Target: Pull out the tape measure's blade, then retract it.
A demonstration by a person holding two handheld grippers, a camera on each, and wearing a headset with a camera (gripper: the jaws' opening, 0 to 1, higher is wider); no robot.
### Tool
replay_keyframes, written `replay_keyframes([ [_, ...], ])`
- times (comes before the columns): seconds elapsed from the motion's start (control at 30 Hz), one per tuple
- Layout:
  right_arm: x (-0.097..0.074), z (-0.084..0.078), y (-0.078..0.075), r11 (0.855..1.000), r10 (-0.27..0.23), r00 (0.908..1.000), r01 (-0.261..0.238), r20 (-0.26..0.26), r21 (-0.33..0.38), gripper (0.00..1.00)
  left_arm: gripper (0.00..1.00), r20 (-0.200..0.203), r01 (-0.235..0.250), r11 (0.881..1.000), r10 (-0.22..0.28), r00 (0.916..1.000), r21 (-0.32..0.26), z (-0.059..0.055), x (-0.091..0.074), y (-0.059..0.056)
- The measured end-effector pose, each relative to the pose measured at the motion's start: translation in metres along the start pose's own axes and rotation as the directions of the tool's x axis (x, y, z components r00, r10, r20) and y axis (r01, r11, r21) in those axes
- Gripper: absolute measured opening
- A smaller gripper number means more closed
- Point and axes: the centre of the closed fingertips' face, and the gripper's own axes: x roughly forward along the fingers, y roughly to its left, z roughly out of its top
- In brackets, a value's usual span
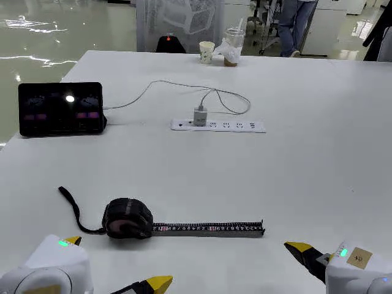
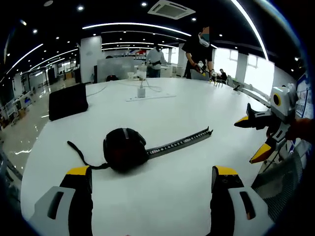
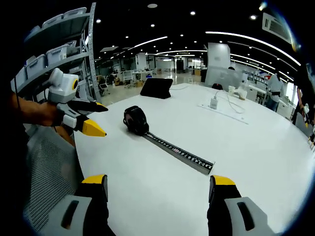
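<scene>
A black tape measure (image 1: 127,218) lies on the white table (image 1: 294,171) with its blade (image 1: 208,229) pulled out to the right and a black wrist strap (image 1: 73,208) trailing left. The same tape measure (image 2: 124,148) sits ahead of my left gripper (image 2: 151,178), which is open with nothing between its yellow-tipped fingers. My right gripper (image 3: 155,186) is open too, just short of the blade's end hook (image 3: 206,167). In the head view, the left gripper (image 1: 116,263) is at the bottom left and the right gripper (image 1: 306,252) at the bottom right.
A dark tablet (image 1: 60,108) stands at the left. A white power strip (image 1: 218,125) with a plugged charger and cable lies mid-table. Cups (image 1: 207,52) and a plastic bag sit at the far edge. People stand beyond the table.
</scene>
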Motion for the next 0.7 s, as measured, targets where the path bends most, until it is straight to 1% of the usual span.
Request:
replay_keyframes([
  [0.1,0.002,0.0,-0.004,1.0,0.012,0.9999,-0.012,-0.006,-0.011,0.83,0.99,-0.001,-0.011,1.0,0.011,0.9999,-0.02,0.001,0.003,0.004],
  [0.2,0.005,-0.002,-0.009,0.999,0.028,0.9995,-0.028,-0.013,-0.025,0.8,0.99,0.003,-0.024,0.999,0.024,0.9997,-0.027,0.002,0.007,0.008],
  [0.27,0.007,-0.003,-0.012,0.999,0.032,0.9993,-0.032,-0.018,-0.022,0.79,0.99,0.002,-0.028,0.999,0.028,0.9996,-0.028,0.003,0.01,0.009],
  [0.47,0.012,-0.004,-0.026,0.998,0.034,0.9987,-0.036,-0.037,-0.046,0.75,0.97,0.0,-0.038,0.998,0.038,0.9993,-0.041,0.006,0.016,0.011],
  [0.6,0.015,-0.005,-0.031,0.997,0.042,0.9978,-0.046,-0.052,-0.067,0.73,0.97,-0.002,-0.043,0.998,0.042,0.9991,-0.051,0.007,0.022,0.014],
  [0.7,0.017,-0.005,-0.035,0.995,0.049,0.997,-0.054,-0.061,-0.083,0.71,0.96,0.001,-0.046,0.998,0.046,0.9989,-0.052,0.011,0.027,0.015],
])
